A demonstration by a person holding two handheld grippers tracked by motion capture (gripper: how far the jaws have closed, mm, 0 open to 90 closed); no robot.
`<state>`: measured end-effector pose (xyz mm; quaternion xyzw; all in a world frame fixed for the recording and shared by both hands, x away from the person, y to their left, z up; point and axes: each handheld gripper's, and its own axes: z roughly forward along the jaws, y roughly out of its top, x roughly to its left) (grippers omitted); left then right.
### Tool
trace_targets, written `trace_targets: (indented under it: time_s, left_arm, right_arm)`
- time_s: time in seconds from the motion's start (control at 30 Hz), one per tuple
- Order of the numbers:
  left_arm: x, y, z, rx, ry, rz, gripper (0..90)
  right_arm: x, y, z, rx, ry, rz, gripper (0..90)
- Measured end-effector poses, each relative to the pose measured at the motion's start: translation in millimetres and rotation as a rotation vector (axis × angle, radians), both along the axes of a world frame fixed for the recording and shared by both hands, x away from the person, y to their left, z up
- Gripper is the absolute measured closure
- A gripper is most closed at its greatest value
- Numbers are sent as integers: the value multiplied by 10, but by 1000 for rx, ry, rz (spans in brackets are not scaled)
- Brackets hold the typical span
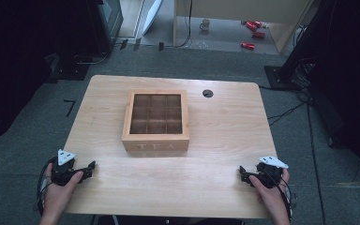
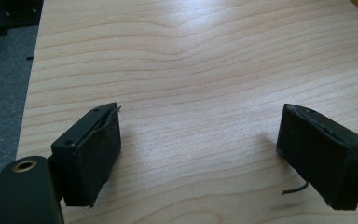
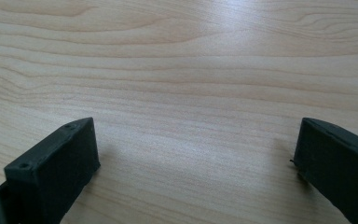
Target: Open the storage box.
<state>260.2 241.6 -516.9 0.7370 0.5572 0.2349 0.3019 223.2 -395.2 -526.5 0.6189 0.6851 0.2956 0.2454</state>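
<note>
While both hands rest at the table's [image 1: 168, 173] near corners, left gripper [image 1: 90, 169] and right gripper [image 1: 243, 175] gape wide

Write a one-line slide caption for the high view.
Closed wooden tea box mid-table; left tongs and right tongs wait open at the near corners.

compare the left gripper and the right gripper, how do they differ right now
The left gripper sits at the table's near left corner, jaws pointing right; the right gripper sits at the near right corner, jaws pointing left. A frayed thread hangs off the left gripper's pad. Both are open, empty, black, held over bare wood, short of the tea box.
</note>
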Motion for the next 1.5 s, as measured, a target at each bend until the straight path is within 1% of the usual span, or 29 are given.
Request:
trace_targets:
  time_s: [0.23, 0.3, 0.33, 0.4, 0.43, 0.47, 0.53, 0.57, 0.7, 0.77, 1.0, 1.07, 1.17, 1.27, 1.47, 1.5]
  left_arm:
    - [0, 1, 3, 1, 1, 1, 139]
    - [2, 3, 11, 0, 6, 13, 140]
    - [5, 9, 19, -12, 7, 20, 141]
    - [10, 17, 42, -58, 1, 20, 141]
    - [13, 13, 54, -74, -2, 17, 141]
    - [15, -1, 67, -81, -6, 13, 141]
    - [16, -53, 97, -83, -18, -4, 141]
    - [16, -81, 115, -83, -24, -13, 141]
    - [35, -190, 202, -112, -47, -46, 143]
    - [58, -245, 242, -137, -52, -62, 144]
    - [125, -465, 348, -137, -60, -127, 150]
    - [140, -516, 372, -151, -61, -144, 153]
    - [169, -594, 396, -154, -61, -166, 162]
    - [186, -686, 411, -130, -73, -182, 209]
    - [222, -831, 425, -159, -73, -220, 256]
    - [228, -845, 424, -157, -75, -226, 271]
  right_arm:
    - [10, 4, 0, 0, 1, 3, 0]
    - [16, 9, 0, -1, -1, 2, 0]
    - [19, 14, 0, -1, 0, 0, 0]
    - [19, 21, 1, -1, -1, -3, 0]
    - [19, 25, 2, -2, 1, -2, 0]
    - [20, 28, 10, -5, 8, 2, 0]
    - [23, 44, 28, -19, 12, 3, 0]
    - [26, 53, 37, -18, 8, 5, 0]
    - [38, 97, 108, 14, -8, -1, 0]
    - [42, 132, 154, 27, -20, 3, 0]
    - [87, 320, 279, 49, -30, 33, 0]
    - [103, 383, 319, 65, -41, 41, 0]
    - [128, 487, 383, 69, -58, 57, 0]
    - [166, 596, 432, 72, -69, 75, 0]
    - [248, 793, 500, 82, -85, 110, 0]
    - [266, 831, 505, 82, -87, 118, 0]
